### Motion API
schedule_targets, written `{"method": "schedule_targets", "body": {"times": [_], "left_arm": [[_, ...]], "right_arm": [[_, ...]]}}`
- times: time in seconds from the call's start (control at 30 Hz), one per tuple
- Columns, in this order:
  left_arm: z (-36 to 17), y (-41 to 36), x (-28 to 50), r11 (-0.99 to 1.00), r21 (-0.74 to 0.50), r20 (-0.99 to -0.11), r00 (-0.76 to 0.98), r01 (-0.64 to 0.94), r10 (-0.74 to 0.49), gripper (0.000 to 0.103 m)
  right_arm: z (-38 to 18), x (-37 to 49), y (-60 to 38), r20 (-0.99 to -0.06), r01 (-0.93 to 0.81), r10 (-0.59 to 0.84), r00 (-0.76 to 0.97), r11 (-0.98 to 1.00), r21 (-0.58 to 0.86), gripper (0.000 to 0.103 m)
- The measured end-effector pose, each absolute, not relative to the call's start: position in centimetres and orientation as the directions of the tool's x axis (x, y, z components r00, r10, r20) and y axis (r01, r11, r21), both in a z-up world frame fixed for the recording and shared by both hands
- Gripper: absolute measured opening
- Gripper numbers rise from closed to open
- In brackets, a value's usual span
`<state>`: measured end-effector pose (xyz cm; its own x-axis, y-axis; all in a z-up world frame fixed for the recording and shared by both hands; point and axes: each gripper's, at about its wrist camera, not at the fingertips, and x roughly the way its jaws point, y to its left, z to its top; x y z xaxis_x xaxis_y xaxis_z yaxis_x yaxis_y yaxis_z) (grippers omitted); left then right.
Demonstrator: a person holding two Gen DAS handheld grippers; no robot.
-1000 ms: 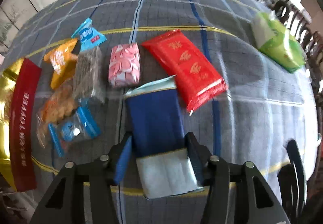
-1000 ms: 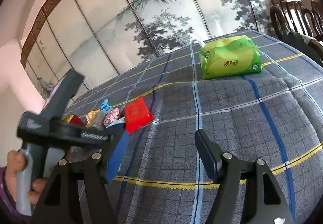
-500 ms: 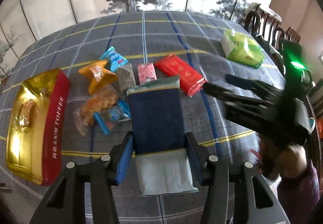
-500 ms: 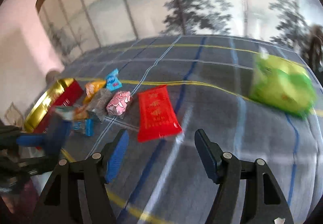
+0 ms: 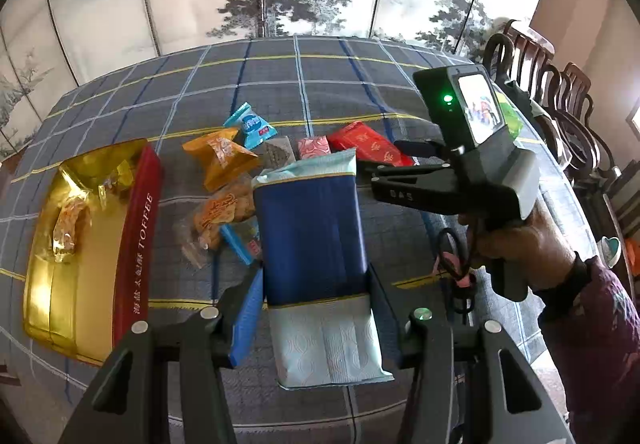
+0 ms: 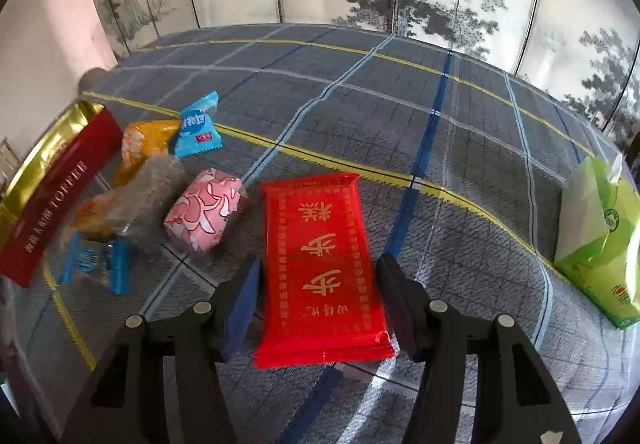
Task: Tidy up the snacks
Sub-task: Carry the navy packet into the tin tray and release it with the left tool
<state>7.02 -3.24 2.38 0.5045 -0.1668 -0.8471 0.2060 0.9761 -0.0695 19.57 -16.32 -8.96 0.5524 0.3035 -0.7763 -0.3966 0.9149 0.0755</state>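
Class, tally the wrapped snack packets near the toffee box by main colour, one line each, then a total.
Red flat packet: 1
Pink patterned packet: 1
Orange packets: 2
Light blue packets: 2
Clear packet: 1
Navy packet: 1
Total: 8

**Readable print on the table**

The red side of the gold tin [image 5: 138, 240] carries "TOFFEE" in pale capitals after a row of Chinese characters too small to read. The red packet [image 6: 322, 264] bears large gold Chinese characters, seen upside down. The light-blue sachet [image 6: 198, 126] has white lettering that stays unreadable.
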Motion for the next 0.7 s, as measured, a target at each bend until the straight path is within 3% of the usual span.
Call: {"method": "schedule_targets", "body": {"times": [0.03,0.2,0.43,0.7], "left_arm": [[2.4,-3.1,7.0,0.977,-0.066,-0.847,0.506,0.204,-0.163,0.051],[2.9,-2.0,6.4,0.981,-0.073,-0.844,0.512,0.181,-0.157,0.052],[4.7,1.8,4.8,0.991,-0.073,-0.816,0.564,0.116,-0.126,0.052],[5.7,9.4,3.7,0.999,-0.037,-0.791,0.611,-0.013,-0.021,0.052]], "right_arm": [[-8.9,19.5,-16.2,-0.777,-0.392,0.299,0.554,0.917,0.073,0.042],[-8.5,18.1,-16.0,-0.762,-0.359,0.29,0.579,0.93,0.08,0.04],[-7.9,14.2,-18.2,-0.69,-0.17,0.289,0.663,0.956,0.238,0.04],[-8.9,12.9,-18.9,-0.713,-0.055,0.209,0.67,0.971,0.233,0.04]]}}
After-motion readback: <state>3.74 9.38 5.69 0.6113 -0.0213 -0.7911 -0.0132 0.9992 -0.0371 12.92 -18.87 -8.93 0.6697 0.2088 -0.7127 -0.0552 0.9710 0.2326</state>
